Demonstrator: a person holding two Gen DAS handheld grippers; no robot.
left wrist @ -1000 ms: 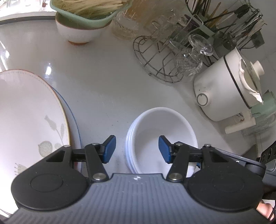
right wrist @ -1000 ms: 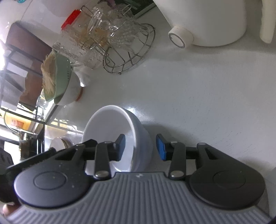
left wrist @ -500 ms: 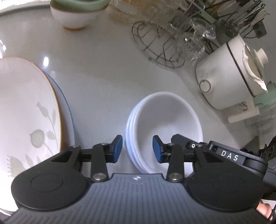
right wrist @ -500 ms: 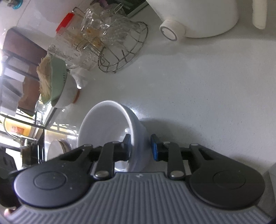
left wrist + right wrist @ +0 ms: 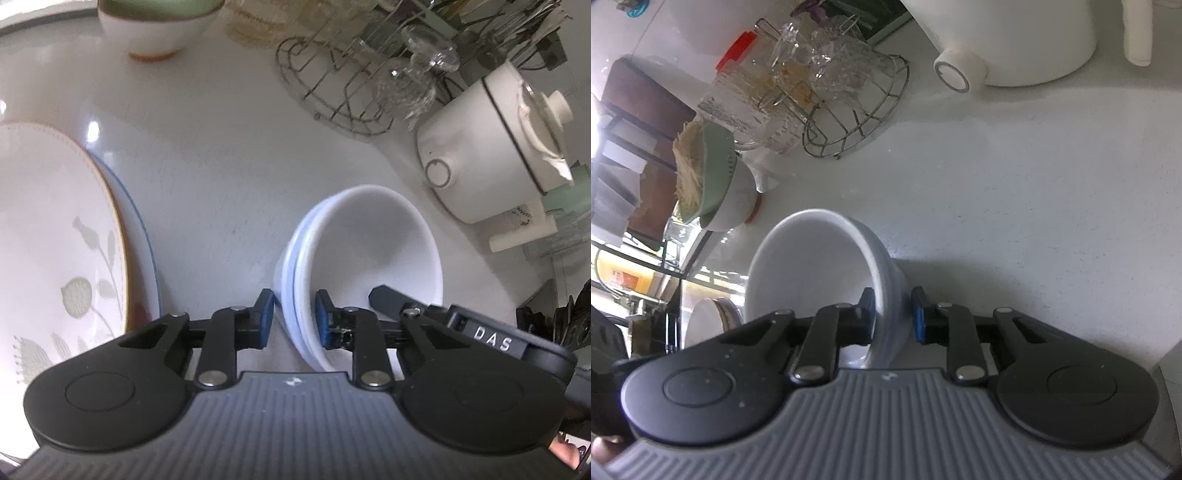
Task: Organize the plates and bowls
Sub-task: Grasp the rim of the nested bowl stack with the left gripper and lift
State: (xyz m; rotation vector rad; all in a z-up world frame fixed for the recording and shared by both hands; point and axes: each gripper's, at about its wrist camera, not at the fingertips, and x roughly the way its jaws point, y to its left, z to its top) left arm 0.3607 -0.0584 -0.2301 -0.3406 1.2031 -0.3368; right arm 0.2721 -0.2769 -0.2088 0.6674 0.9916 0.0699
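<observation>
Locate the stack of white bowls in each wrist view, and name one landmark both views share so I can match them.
Left wrist: the stack of white bowls sits lower centre, its near rim between the left tool pads.
Right wrist: the stack is centre-left, its rim between the right tool pads.
Shared landmark: the wire rack holding glassware, behind the bowls.

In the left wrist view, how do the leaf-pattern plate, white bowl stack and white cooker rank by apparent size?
1. leaf-pattern plate, though it is near the camera
2. and 3. white bowl stack and white cooker: alike, not ranked
</observation>
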